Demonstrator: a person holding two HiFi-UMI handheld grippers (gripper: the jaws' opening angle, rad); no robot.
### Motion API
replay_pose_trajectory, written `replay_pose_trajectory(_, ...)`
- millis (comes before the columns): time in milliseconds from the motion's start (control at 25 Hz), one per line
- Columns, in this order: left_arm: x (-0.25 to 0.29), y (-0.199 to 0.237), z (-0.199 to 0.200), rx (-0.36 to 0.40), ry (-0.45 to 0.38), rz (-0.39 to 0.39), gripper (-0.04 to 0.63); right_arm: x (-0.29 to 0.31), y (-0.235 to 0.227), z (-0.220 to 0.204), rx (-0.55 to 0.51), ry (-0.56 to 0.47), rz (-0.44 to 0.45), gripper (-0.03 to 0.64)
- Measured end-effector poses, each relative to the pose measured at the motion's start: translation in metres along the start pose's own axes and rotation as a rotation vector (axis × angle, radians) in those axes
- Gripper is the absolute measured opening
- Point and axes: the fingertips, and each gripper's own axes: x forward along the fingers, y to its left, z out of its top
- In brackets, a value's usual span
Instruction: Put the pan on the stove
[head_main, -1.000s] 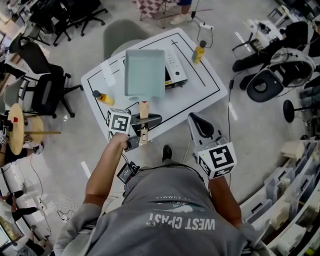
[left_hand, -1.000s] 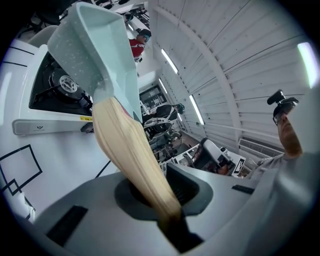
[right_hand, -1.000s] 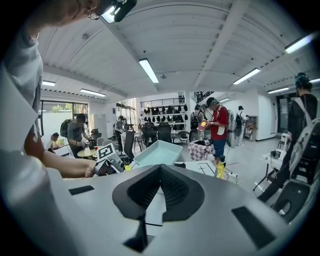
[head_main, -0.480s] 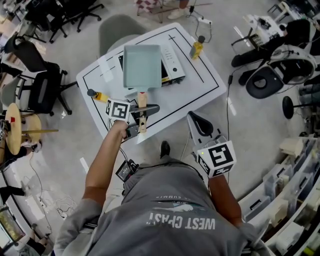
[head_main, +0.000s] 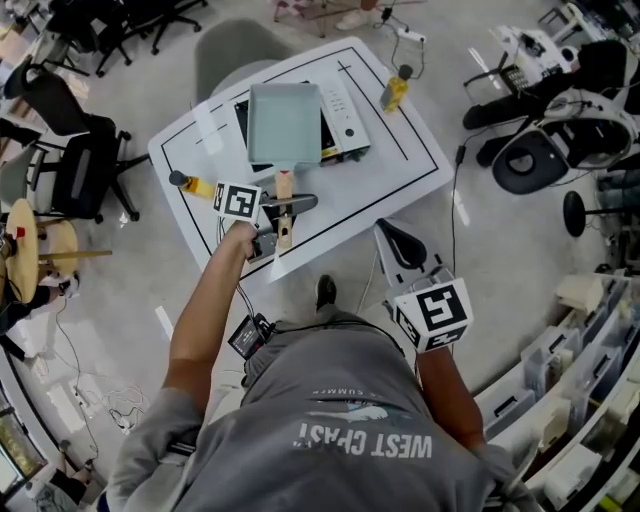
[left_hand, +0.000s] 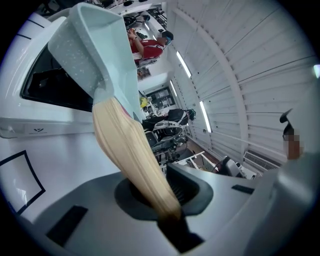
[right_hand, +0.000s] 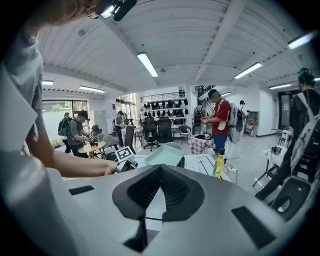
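A pale green rectangular pan (head_main: 285, 122) with a wooden handle (head_main: 284, 188) lies over the stove (head_main: 345, 115), a white unit with a black top. I cannot tell whether the pan touches it. My left gripper (head_main: 284, 208) is shut on the end of the handle (left_hand: 132, 150). In the left gripper view the pan (left_hand: 95, 55) rises over the black stove top (left_hand: 50, 85). My right gripper (head_main: 394, 242) hangs off the table's near right edge, shut and holding nothing. The right gripper view, past its gripper (right_hand: 159, 168), shows the pan (right_hand: 164, 155) from the side.
The stove stands on a white table (head_main: 400, 170) with black outlines. A yellow bottle (head_main: 397, 93) stands at the table's far right, another yellow bottle (head_main: 195, 185) at its left edge. Office chairs (head_main: 85, 170) and cables ring the table. People stand in the background.
The pan has shifted slightly over the stove, so more of the black top shows at its left. The left gripper keeps hold of the handle. The right gripper has not moved.
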Motion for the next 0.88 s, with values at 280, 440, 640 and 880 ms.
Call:
replay_pose_trajectory(280, 0.004, 0.013, 0.005, -0.019, -0.003, -0.016, 0.048, 0.001, -0.002, -0.006, -0.003, 0.015, 0.007, 0.011)
replay_pose_trajectory(440, 0.007, 0.016, 0.001, -0.130, -0.019, -0.052, 0.048, 0.002, -0.002, -0.008, -0.003, 0.023, 0.013, 0.011)
replay_pose_trajectory(640, 0.007, 0.024, 0.012, -0.158, -0.044, -0.064, 0.048, 0.005, -0.002, -0.010, -0.006, 0.025, 0.022, 0.011)
replay_pose_trajectory(880, 0.002, 0.022, 0.032, -0.158, -0.080, -0.149, 0.049, 0.008, 0.001, -0.013, -0.002, 0.038, 0.038, 0.011)
